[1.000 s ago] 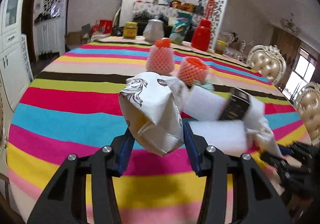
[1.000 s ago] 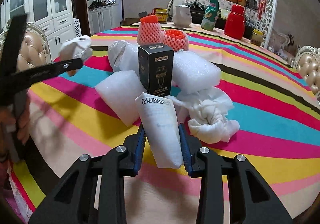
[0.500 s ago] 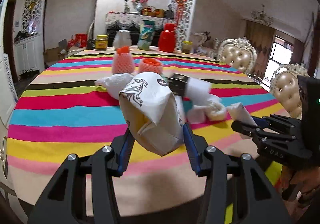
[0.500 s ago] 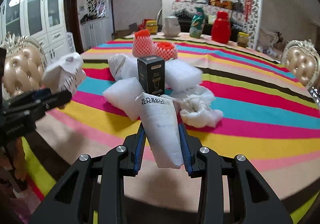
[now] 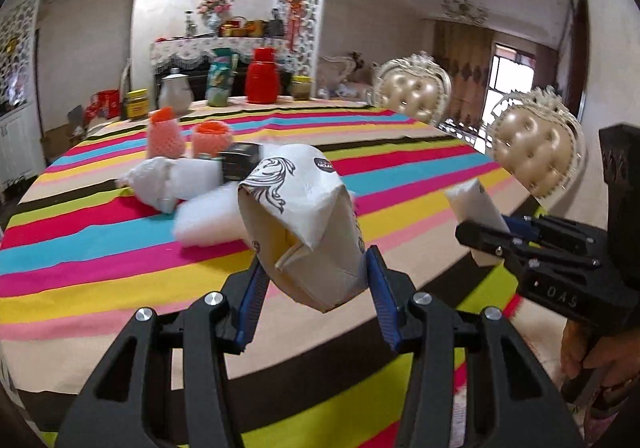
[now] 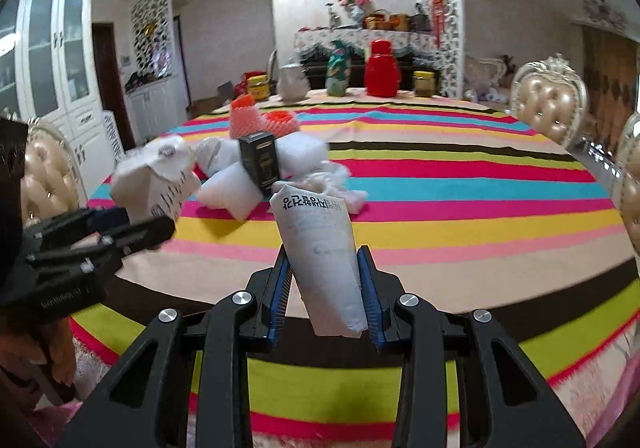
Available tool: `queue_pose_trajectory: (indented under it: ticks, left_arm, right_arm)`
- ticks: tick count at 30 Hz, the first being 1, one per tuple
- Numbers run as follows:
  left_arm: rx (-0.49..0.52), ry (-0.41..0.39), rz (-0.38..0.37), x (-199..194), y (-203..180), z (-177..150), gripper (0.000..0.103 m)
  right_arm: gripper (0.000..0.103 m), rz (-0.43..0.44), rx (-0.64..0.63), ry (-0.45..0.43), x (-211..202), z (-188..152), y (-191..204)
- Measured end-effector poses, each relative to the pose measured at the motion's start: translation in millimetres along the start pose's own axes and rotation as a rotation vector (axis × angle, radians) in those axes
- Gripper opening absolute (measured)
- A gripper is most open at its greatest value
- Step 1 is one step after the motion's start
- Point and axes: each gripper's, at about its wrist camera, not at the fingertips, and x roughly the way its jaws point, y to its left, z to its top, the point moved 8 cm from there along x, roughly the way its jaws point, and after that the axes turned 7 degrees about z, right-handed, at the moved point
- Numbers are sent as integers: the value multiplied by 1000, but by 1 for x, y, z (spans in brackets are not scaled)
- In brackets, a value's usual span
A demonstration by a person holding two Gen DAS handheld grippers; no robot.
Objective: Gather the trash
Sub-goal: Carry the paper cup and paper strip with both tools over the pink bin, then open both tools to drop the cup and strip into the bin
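The desk (image 6: 460, 208), round and covered with a cloth of bright stripes, fills the middle of both views. Padded chairs (image 5: 536, 152) stand at its right side, and a red jug (image 6: 382, 68) stands at its far edge beside a white teapot (image 6: 294, 82).

On the desk, left of its middle, lies a heap of trash: white foam blocks (image 6: 232, 188), a crumpled white cloth (image 6: 336, 188) and a black box (image 6: 260, 162) standing upright among them. Just behind the black box sit two orange net sleeves (image 6: 260, 118).

The left claw (image 5: 314, 280) is held off the near edge of the desk, well in front of the black box, and its blue-padded jaws are closed on a white paper bag (image 5: 304, 220) with a black swirl print; the bag hangs clear of the cloth.

The right claw (image 6: 324, 288) is also off the near edge of the desk, in front of the black box. It grips a white tube (image 6: 324, 256) with black lettering, which stands between the pads, tilted slightly left.
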Motion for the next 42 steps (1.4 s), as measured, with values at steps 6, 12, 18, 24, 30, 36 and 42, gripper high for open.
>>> queue_pose_trajectory:
  ticks: [6, 12, 18, 24, 30, 36, 42]
  left_arm:
    - [83, 7, -84, 6, -55, -2, 47]
    - [155, 2, -192, 7, -118, -3, 47]
    - [234, 8, -320, 2, -188, -8, 47]
    - [308, 5, -446, -6, -259, -12, 47]
    - [347, 62, -577, -8, -330, -21, 47]
    - [392, 109, -699, -7, -406, -33, 47]
    - [417, 157, -810, 0, -470, -45, 48]
  right_arm:
    - [35, -75, 58, -35, -38, -15, -37]
    - [35, -169, 90, -84, -87, -29, -70]
    - [35, -296, 156, -114, -143, -55, -114]
    - [35, -423, 238, -127, -197, -87, -164]
    - [35, -600, 336, -130, -258, -122, -221]
    - [35, -653, 476, -173, -298, -152, -272]
    - [35, -643, 539, -180, -307, -168, -295]
